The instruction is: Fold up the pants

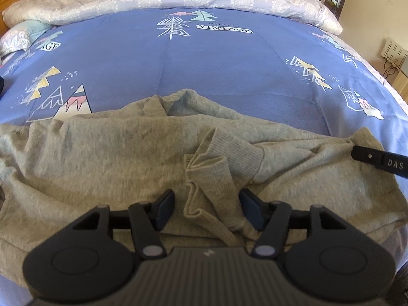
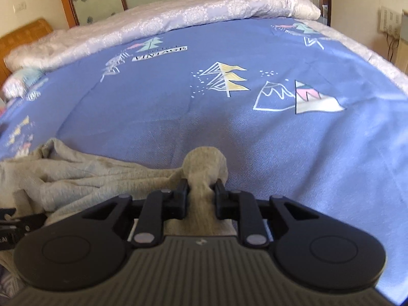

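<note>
While the grey pants (image 1: pixel 114 158) are lying crumpled on the blue bedsheet (image 1: pixel 216 63), we are hovering the left gripper (image 1: pixel 207 207), jaws released, over a ribbed cuff (image 1: pixel 211 178) and clenching the right gripper (image 2: pixel 201 191) on a fabric bunch.

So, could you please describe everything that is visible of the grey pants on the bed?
The grey pants look like soft sweatshirt-type knit, heathered light grey. They lie crumpled and unfolded across the near part of the blue printed bedsheet, with many wrinkles. Ribbed cuffs lie bunched on top near the middle, between the spread fingers of the left gripper, which is open around them. The right gripper pinches a bunched end of the fabric, which bulges beyond its fingertips.
</note>
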Tool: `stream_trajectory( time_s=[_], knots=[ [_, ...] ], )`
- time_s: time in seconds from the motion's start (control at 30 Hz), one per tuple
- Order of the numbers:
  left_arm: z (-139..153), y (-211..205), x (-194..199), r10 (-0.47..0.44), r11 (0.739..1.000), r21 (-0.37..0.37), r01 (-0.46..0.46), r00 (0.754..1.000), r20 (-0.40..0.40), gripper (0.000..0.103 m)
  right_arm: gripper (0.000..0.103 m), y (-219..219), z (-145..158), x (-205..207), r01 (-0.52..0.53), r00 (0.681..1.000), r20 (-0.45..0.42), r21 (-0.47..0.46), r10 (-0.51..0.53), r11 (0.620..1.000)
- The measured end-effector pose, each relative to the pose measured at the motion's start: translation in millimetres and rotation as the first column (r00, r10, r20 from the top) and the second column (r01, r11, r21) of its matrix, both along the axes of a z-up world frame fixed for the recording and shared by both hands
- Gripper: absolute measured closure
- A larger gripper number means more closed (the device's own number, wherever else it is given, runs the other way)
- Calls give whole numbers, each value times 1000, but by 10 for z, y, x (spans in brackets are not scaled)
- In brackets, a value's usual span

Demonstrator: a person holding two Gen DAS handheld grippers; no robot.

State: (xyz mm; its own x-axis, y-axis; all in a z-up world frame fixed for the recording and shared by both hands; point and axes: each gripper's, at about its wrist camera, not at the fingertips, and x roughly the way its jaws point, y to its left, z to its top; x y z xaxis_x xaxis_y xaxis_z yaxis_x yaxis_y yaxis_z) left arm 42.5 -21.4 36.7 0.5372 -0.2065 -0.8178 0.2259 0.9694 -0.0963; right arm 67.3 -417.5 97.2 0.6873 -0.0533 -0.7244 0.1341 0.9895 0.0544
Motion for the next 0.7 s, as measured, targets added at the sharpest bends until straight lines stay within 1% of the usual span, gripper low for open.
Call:
stream_trajectory(
  time_s=[0.1,0.2,0.47,0.7],
  knots=[
    [-3,13,2,0,1000,-4,0,1000,-2,43,80,121,33,30,-22,1000,-22,-89,20,996],
    [-2,-6,-10,1,1000,6,-1,1000,2,43,80,179,27,49,-22,999,-36,-132,18,991],
    [-4,-31,-20,8,1000,23,-8,1000,5,40,79,219,-6,64,-15,999,-44,-160,8,987],
    [-3,-51,-15,8,999,42,-8,1000,7,37,78,250,1,92,-9,998,-56,-164,0,986]
  ],
)
